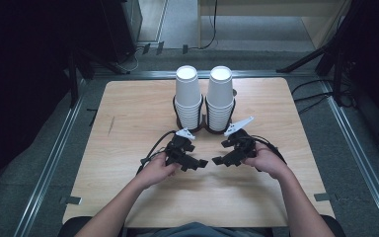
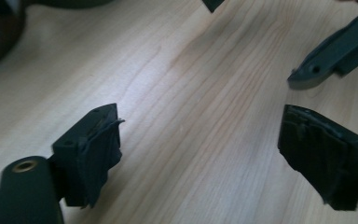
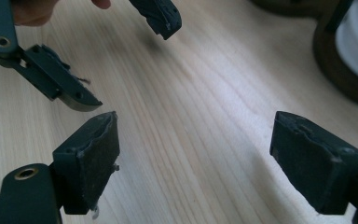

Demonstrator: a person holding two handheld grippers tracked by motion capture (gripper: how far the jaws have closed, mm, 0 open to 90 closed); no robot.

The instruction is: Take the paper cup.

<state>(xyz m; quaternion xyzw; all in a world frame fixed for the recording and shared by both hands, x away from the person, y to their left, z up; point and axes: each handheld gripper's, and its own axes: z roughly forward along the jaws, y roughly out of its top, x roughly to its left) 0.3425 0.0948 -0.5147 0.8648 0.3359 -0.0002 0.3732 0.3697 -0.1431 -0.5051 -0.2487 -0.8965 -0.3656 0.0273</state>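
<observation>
Two stacks of white paper cups stand side by side at the far middle of the wooden table (image 1: 128,113), the left stack of cups (image 1: 187,96) and the right stack of cups (image 1: 220,96) each sitting in its own dark round holder (image 1: 178,121), the two stacks just about touching at the base. Nearer the person, both hands are in, low over the boards! The left gripper (image 1: 201,163) points inward toward the centre with its jaws spread wide, and the left gripper view confirms it: bare wood grain between the two black pads (image 2: 98,154), nothing pinched. The right gripper (image 1: 217,160) mirrors it, tips facing the left one and only a small gap of table between them; its jaws are spread as well, with plain tabletop between the pads (image 3: 93,158) in the right gripper view. Each gripper sits just in front of the stack on its own side, near but not touching any cup. Black cables (image 1: 155,143) trail off the grippers, and a white three-cornered plate (image 1: 185,133) tops the left one.
</observation>
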